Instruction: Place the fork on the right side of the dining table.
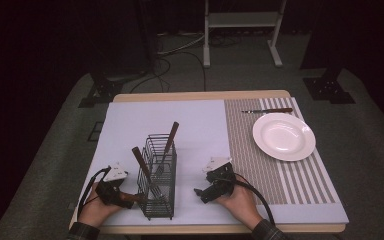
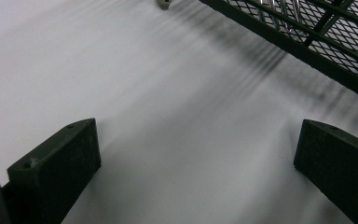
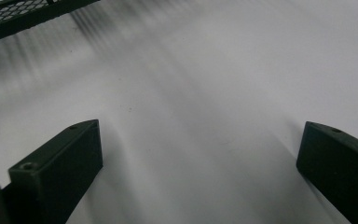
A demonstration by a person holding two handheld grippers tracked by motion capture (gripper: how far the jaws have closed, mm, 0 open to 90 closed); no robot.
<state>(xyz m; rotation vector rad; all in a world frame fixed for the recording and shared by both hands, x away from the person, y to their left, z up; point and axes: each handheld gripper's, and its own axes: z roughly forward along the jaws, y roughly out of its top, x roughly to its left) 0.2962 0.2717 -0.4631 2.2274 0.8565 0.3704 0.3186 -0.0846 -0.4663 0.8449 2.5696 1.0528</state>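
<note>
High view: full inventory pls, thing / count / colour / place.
wire mesh caddy: 1, black, near edge of the white mat, between the two grippers
wooden-handled utensils: 2, brown handles, standing tilted in the caddy
white mat: 1, white, covers left and middle of the table
striped placemat: 1, grey and white stripes, right part of the table
plate: 1, white, on the striped placemat, far right
knife: 1, dark handle, lying beyond the plate
table: 1, light wood edge
left gripper: 1, black, jaws apart, left of the caddy
right gripper: 1, black, jaws apart, right of the caddy
hands: 2, one holding each gripper, at the near edge
</note>
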